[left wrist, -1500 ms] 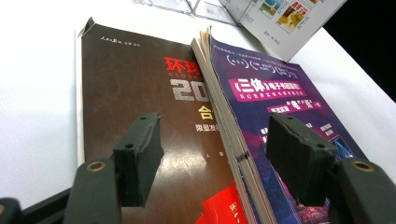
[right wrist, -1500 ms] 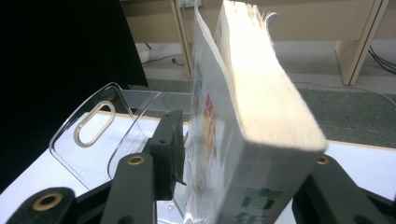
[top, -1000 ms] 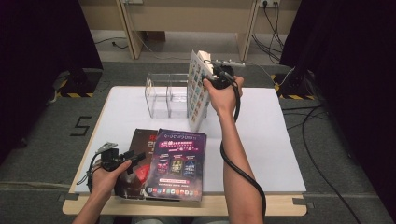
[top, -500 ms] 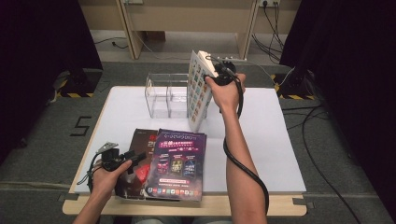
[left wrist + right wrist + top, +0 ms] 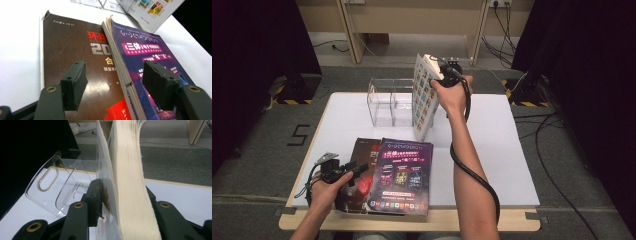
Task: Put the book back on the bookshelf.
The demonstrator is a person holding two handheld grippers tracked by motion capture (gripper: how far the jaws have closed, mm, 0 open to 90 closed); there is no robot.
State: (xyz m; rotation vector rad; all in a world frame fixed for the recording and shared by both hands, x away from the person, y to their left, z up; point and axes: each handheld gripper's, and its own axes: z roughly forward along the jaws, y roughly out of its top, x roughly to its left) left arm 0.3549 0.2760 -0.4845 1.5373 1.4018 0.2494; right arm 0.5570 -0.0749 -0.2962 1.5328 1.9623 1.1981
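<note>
Jaws of my right gripper (image 5: 438, 76) have just been closing on the thick book (image 5: 424, 97), standing upright at the table's far side. Clear rack (image 5: 388, 102) sits just left of it; my left gripper (image 5: 357, 170) hangs open over the near magazines (image 5: 399, 172).

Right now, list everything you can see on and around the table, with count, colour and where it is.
White book: one, cover of small coloured pictures, upright beside the holder, clamped in the right gripper.
Purple book: one, flat at the near edge, overlapping the brown one.
Brown book: one, dark brown with red, flat under the purple book's left side.
Clear holder: one, transparent, far middle of the table.
Table: one, white top, wooden edge.
Left gripper: black, open over both flat books.
Right gripper: black, jaws have just been closing on the white book.
</note>
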